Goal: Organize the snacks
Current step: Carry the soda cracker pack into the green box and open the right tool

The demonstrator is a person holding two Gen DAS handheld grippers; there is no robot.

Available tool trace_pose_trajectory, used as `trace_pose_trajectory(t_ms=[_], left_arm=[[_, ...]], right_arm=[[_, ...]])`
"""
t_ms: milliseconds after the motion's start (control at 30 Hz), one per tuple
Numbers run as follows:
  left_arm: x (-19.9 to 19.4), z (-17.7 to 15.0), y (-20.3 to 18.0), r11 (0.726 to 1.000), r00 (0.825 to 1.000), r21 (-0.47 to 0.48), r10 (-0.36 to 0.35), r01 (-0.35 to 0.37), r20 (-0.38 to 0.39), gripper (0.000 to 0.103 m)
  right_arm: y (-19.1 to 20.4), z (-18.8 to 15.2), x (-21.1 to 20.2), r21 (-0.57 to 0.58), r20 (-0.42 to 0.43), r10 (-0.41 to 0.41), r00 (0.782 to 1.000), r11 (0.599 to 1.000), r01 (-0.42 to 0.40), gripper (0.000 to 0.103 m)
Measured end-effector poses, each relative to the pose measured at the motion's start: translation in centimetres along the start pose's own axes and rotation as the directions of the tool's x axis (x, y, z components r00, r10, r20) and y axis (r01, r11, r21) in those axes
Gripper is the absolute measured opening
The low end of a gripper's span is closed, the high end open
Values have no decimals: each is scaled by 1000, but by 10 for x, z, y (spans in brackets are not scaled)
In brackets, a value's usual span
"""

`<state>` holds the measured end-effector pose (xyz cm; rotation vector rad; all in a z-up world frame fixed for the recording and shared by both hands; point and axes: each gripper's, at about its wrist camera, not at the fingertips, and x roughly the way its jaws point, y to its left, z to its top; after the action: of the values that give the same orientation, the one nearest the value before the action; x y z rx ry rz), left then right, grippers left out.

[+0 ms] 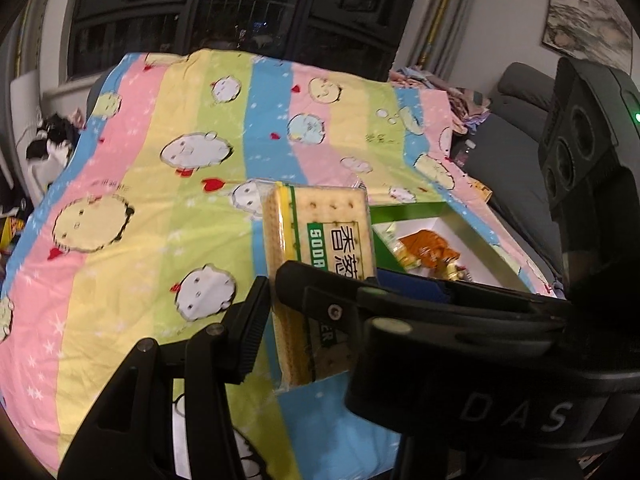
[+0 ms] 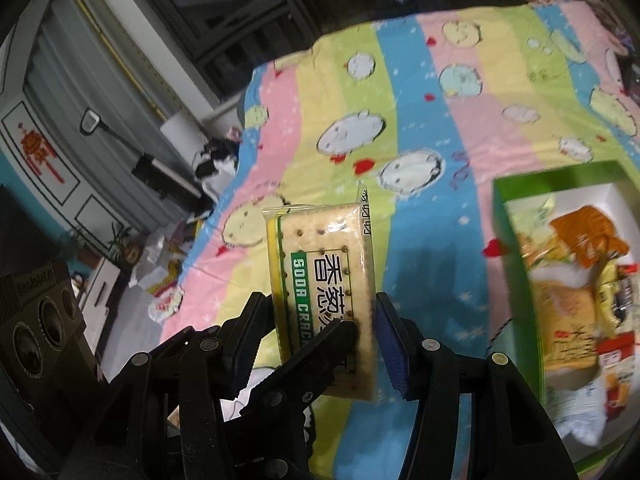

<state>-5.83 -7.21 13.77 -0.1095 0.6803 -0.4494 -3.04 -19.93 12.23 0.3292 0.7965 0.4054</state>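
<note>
Snacks sit over a big striped cartoon quilt (image 2: pixel 420 92) covering the bed. Green box (image 2: pixel 516 248), white inside, lies on it at the right with packets piled in. Soda cracker pack (image 2: pixel 324 264) is up in the air, pinched by both: right gripper (image 2: pixel 316 344) narrowed on its edges, left gripper (image 1: pixel 276 312) clamped on its faces.
</note>
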Motion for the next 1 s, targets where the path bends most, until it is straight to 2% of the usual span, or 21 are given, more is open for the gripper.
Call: trace_pose_trajectory(t_ms=[333, 633, 1000], left_arm=[[7, 14, -58, 996, 999, 73, -45, 44, 24, 45], [23, 20, -104, 984, 994, 145, -106, 103, 9, 45], [58, 20, -141, 968, 986, 187, -156, 165, -62, 45]], right_arm=[[-41, 8, -47, 61, 102, -15, 995, 998, 9, 57], [-77, 7, -83, 111, 180, -71, 981, 992, 51, 57], [-126, 7, -95, 201, 183, -137, 973, 975, 100, 57]])
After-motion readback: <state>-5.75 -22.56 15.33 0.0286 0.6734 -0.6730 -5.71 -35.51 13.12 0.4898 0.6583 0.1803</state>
